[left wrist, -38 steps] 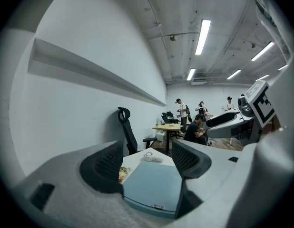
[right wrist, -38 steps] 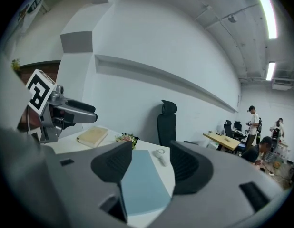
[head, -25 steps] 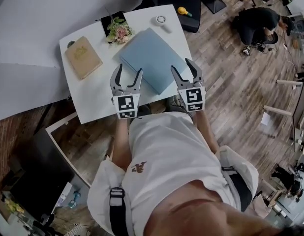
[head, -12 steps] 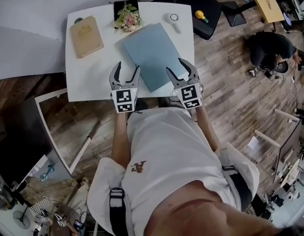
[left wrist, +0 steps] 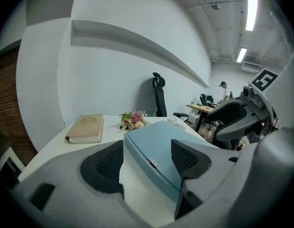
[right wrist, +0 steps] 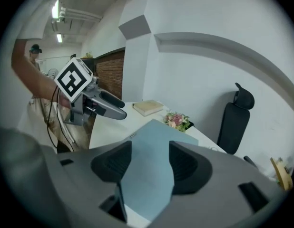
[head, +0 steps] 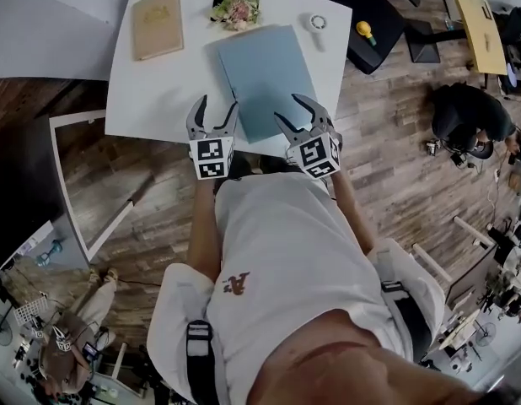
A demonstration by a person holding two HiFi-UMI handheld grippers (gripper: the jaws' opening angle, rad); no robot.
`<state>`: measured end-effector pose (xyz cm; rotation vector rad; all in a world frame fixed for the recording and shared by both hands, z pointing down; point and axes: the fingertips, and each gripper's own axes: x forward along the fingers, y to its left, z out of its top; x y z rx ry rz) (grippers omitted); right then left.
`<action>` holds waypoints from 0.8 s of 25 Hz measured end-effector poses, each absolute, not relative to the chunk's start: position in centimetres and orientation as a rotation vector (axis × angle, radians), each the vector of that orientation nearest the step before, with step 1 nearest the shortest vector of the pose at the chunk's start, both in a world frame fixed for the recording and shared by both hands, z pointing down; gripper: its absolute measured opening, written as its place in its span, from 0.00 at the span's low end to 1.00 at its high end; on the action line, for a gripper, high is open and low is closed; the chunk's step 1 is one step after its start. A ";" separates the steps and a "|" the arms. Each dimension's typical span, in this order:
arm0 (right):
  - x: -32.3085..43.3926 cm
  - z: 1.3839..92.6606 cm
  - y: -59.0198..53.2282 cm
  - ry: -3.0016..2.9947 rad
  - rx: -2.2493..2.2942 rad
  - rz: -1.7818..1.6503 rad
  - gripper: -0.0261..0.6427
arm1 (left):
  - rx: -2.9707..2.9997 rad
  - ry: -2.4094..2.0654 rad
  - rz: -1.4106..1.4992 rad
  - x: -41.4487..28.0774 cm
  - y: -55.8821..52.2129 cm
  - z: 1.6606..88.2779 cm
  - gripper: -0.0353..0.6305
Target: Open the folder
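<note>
Above the white table (head: 159, 99), amid wood floor (head: 395, 167), left tool (head: 217, 104) and right tool (head: 287, 106) gape near the folder (head: 265, 74).

Left gripper (head: 217, 106) and right gripper (head: 287, 106) both lowering toward the table (head: 151, 99). Right gripper rolling, its jaws swinging leftward over the folder (head: 265, 74), at its near corner. Left gripper dipping beside the folder's left edge.
</note>
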<state>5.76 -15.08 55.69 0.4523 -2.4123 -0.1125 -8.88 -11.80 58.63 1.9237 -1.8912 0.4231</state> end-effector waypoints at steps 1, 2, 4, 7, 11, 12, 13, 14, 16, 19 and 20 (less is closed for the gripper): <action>5.5 56.1 -14.7 -2.412 0.408 -0.124 0.42 | 1.903 -1.899 0.420 -8.9 -11.5 59.0 0.54; 5.3 56.6 -14.2 -2.411 0.365 -0.137 0.41 | 1.884 -1.906 0.415 -8.9 -11.3 59.3 0.54; 4.8 57.6 -13.2 -2.403 0.284 -0.160 0.41 | 1.850 -1.922 0.406 -9.0 -10.8 59.7 0.53; 4.3 58.9 -11.9 -2.386 0.181 -0.187 0.42 | 1.811 -1.944 0.402 -9.2 -10.2 60.4 0.53; 4.0 60.3 -10.3 -2.362 0.063 -0.229 0.42 | 1.757 -1.959 0.397 -9.1 -9.1 61.5 0.53; 3.9 60.7 -9.9 -2.356 0.035 -0.241 0.42 | 1.745 -1.962 0.395 -9.1 -8.8 61.7 0.53; 3.8 61.0 -9.4 -2.349 0.009 -0.253 0.42 | 1.734 -1.962 0.393 -9.0 -8.5 61.9 0.53; 3.7 61.2 -9.1 -2.344 -0.014 -0.263 0.42 | 1.724 -1.962 0.391 -9.0 -8.2 62.1 0.53; 3.5 61.8 -8.4 -2.334 -0.053 -0.282 0.43 | 1.709 -1.963 0.385 -8.8 -7.7 62.6 0.53; 3.3 62.5 -7.5 -2.317 -0.104 -0.314 0.44 | 1.688 -1.959 0.379 -8.5 -7.1 63.2 0.53; 3.3 62.9 -7.2 -2.309 -0.122 -0.328 0.45 | 1.681 -1.958 0.378 -8.4 -6.8 63.4 0.52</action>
